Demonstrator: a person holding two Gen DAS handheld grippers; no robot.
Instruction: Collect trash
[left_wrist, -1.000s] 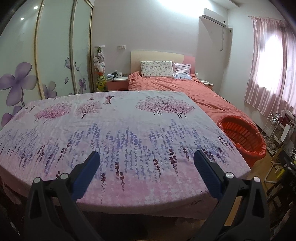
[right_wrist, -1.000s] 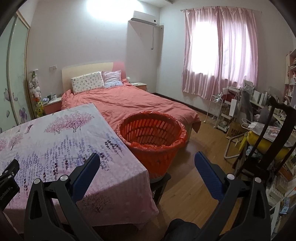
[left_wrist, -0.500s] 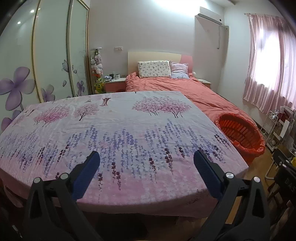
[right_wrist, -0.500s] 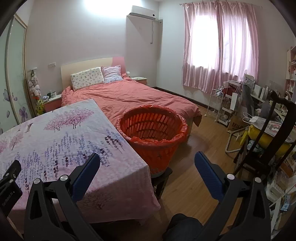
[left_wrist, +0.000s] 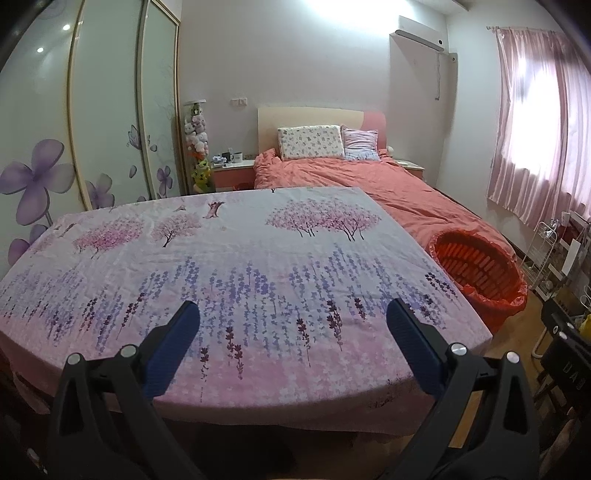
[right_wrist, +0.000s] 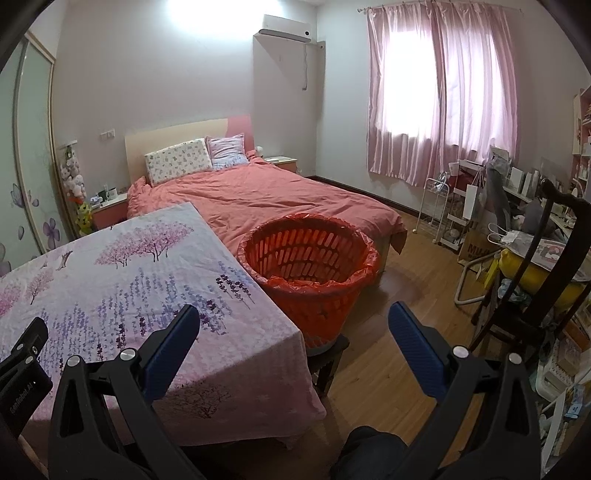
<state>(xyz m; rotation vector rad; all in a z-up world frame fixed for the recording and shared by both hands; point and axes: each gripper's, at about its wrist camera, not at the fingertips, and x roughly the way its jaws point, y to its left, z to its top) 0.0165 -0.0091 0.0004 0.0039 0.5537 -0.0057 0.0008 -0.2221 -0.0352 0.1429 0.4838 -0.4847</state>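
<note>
Blue-padded fingers of the left tool (left_wrist: 291, 319) stand wide apart and hold nothing, hovering over the near edge of the table (left_wrist: 240, 280), which wears a cloth printed with lilac sprigs and pink trees. At the table's right corner the right tool (right_wrist: 293, 323) is spread just as wide, also with nothing between its fingers. No trash shows on the table. Just beside the table's right edge stands the orange basket (right_wrist: 310, 258), lined with an orange bag, on a dark stool. Beyond the table lies the bed (right_wrist: 280, 195) under a coral cover.
</note>
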